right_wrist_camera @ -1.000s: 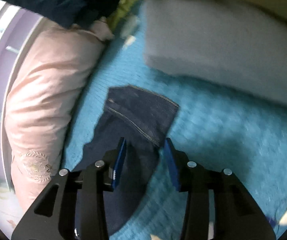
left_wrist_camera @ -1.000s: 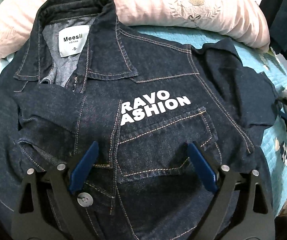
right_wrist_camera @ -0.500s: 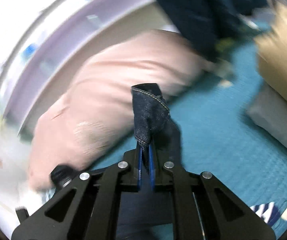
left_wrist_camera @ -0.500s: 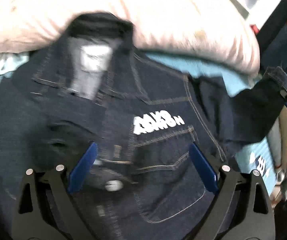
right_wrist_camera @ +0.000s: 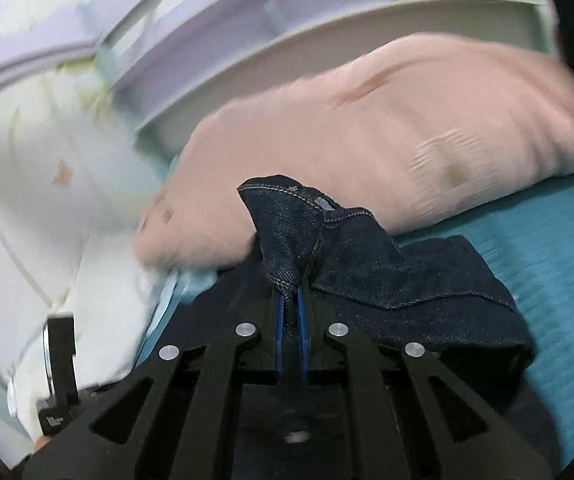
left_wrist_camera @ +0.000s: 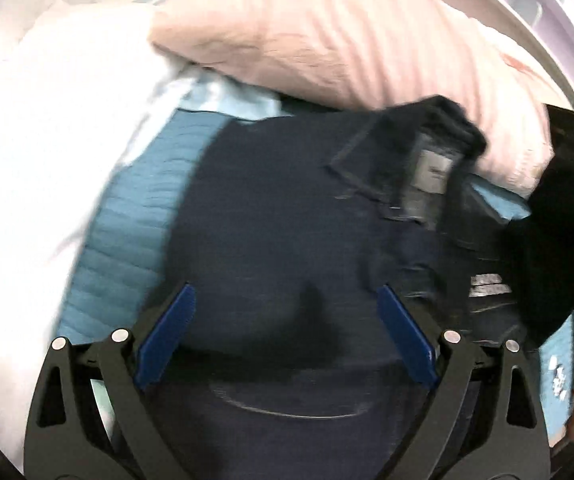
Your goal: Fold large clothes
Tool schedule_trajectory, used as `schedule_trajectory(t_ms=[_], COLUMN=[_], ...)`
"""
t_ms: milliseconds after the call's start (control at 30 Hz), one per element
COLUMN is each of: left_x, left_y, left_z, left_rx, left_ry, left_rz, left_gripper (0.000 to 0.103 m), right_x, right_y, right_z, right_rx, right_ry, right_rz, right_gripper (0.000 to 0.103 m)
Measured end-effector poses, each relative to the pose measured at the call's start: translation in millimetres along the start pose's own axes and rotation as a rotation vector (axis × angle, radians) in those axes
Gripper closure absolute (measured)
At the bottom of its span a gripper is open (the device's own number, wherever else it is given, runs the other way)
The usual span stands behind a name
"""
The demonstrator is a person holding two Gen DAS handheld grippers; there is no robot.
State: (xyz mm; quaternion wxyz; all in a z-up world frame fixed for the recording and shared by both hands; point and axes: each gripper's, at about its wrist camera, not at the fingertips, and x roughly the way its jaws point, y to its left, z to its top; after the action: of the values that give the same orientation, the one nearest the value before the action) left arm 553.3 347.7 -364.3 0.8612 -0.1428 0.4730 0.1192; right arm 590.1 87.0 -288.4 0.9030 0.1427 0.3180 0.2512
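Spread across the teal bed cover (left_wrist_camera: 127,240): a dark denim jacket (left_wrist_camera: 271,216), directly beneath the left hand-held gripper (left_wrist_camera: 285,338) (blue pads wide apart, gripping nothing). Pinched between the nearly closed pads of the right hand-held gripper (right_wrist_camera: 291,312): a stitched jacket sleeve cuff (right_wrist_camera: 287,220), raised before the pink pillow (right_wrist_camera: 407,140). Only in the left view: collar label (left_wrist_camera: 433,170), blurred.

Coarse matt denim jacket (right_wrist_camera: 367,264); seemingly quilted bedspread (right_wrist_camera: 559,248).
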Motion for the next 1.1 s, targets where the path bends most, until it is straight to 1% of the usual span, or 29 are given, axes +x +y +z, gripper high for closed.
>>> schedule_trajectory(t_ms=[100,167,233,300,333,400,500,633,667,700,733,767,800,867,933,967,1033,1100], left_x=[-1,1,2,4,4,4,2,-9,-10,-13,-16,-17,-20,-23,-25,-25,-26,-24], left_y=[16,24,31,35,37,39,35,23,21,17,14,13,12,13,14,13,5,-8], left_z=[-4,-6,-9,-10,-11,-13,-13,-8,-6,-5,-4,-3,-2,0,1,2,2,1], left_rx=[0.017,0.018,0.016,0.007,0.003,0.002,-0.008,-0.016,-0.018,-0.021,-0.02,-0.021,-0.023,-0.033,-0.046,-0.043,-0.025,0.005], left_ry=[-0.009,-0.001,0.007,0.015,0.015,0.012,0.002,-0.026,-0.032,-0.042,-0.05,-0.06,-0.071,-0.07,-0.06,-0.059,-0.066,-0.064], left_rz=[0.04,0.039,0.038,0.037,0.03,0.027,0.018,-0.011,-0.016,-0.024,-0.022,-0.013,-0.004,-0.001,-0.008,-0.014,0.004,-0.031], left_gripper=[0.011,0.011,0.011,0.011,0.011,0.011,0.011,0.011,0.011,0.011,0.011,0.011,0.011,0.011,0.011,0.011,0.011,0.01], right_x=[39,63,91,103,106,103,90,67,63,61,62,58,58,57,50,42,22,8], right_y=[41,60,67,65,61,60,62,58,55,53,54,55,58,57,52,48,32,11], right_z=[-22,-42,-63,-79,-84,-91,-88,-85,-90,-90,-91,-94,-94,-92,-87,-83,-76,-70], right_rx=[-0.038,-0.06,-0.071,-0.072,-0.071,-0.091,-0.105,-0.111,-0.105,-0.101,-0.108,-0.115,-0.12,-0.087,-0.054,-0.045,-0.031,-0.016], right_ry=[0.083,0.138,0.202,0.265,0.286,0.286,0.292,0.31,0.31,0.314,0.323,0.312,0.303,0.318,0.299,0.275,0.209,0.177], right_rz=[0.026,0.012,-0.019,-0.037,-0.046,-0.04,-0.013,0.021,0.034,0.049,0.057,0.053,0.064,0.107,0.121,0.132,0.163,0.132], right_gripper=[0.097,0.096,0.095,0.093,0.092,0.092,0.091,0.088,0.085,0.064,0.046,0.031,0.032,0.032,0.032,0.032,0.032,0.033])
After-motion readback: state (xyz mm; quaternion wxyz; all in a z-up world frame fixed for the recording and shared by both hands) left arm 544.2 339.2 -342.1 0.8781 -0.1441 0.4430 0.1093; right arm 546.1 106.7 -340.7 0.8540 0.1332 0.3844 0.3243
